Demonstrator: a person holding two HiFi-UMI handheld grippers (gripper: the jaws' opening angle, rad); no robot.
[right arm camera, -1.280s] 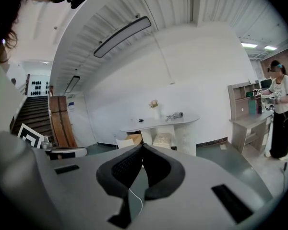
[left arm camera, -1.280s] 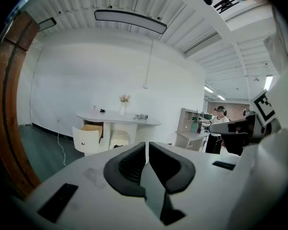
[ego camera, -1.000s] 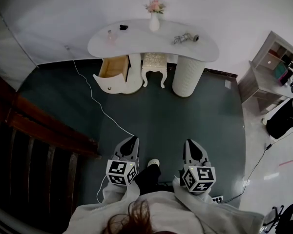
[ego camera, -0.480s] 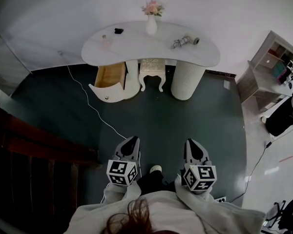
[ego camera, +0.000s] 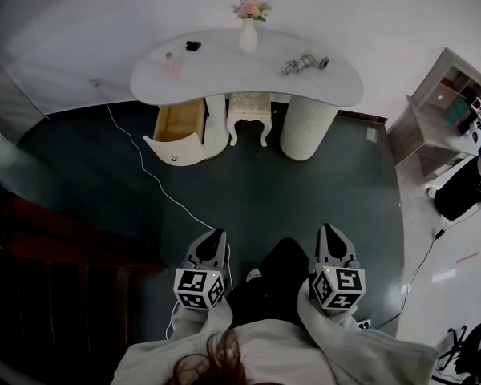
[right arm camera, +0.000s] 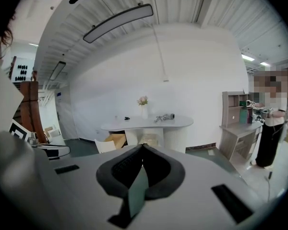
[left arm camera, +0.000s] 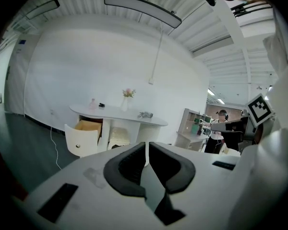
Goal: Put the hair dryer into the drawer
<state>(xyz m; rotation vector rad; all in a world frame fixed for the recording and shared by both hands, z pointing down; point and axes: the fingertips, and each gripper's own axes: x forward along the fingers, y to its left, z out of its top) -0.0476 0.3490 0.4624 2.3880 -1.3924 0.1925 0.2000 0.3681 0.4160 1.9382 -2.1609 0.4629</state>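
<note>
Far side: table. Vase on it at centre back, hair dryer on its right part. Drawer under left end, stool just right of it.

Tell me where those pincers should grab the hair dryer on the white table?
Probably the slim handle, not the barrel. In the head view the hair dryer lies flat on the table, round barrel end rightward, so the thinner left part suits narrow jaws. Come from above at the near edge; it is too small here to be sure.
</note>
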